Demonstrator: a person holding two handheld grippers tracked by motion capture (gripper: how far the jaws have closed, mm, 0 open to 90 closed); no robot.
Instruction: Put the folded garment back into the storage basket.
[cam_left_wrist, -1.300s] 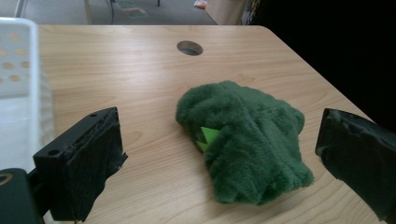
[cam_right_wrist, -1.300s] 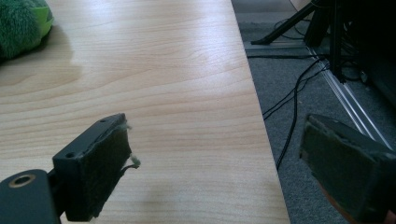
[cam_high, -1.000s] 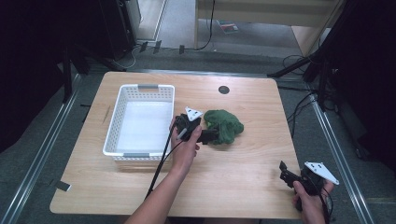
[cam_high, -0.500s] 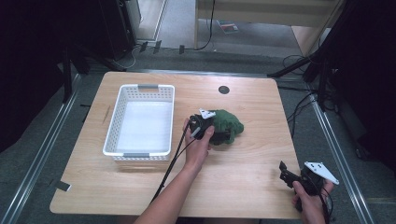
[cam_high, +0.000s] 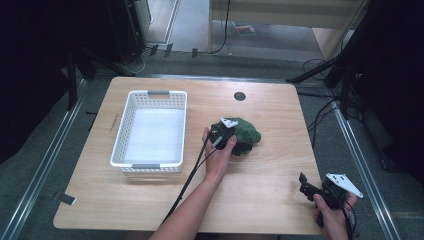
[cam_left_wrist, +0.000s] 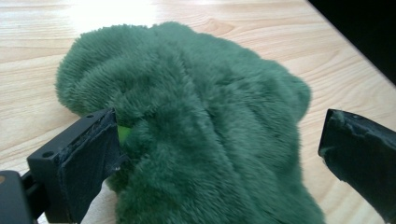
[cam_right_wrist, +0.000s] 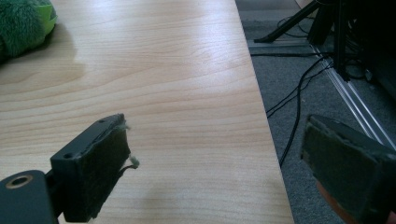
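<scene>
Since the earlier frames the left gripper (cam_high: 239, 141) has travelled right, away from the basket (cam_high: 150, 129), and now sits against the near-left side of the green plush toy (cam_high: 247, 132). Its jaws are spread wide with the toy between them: in the left gripper view one jaw presses into the fur of the plush toy (cam_left_wrist: 196, 135) on the left, where a small patch of brighter green shows at the pad, while the other jaw stands apart from the fur on the right (so nothing is pinched).

On the wooden surface (cam_high: 265, 200) the toy lies just right of centre, near the basket but not touching it, with bare wood between them. The white basket stands on the left half, a grey handle at each short end. A small dark round hole (cam_high: 239, 96) sits in the wood beyond the toy.

At the near right corner the right gripper (cam_high: 305, 184) is held in the right hand (cam_high: 332, 217), well apart from the toy. Its jaws are also spread, with only wood and the surface's edge between them; in the right gripper view the toy (cam_right_wrist: 23, 23) shows far off at the upper left.
</scene>
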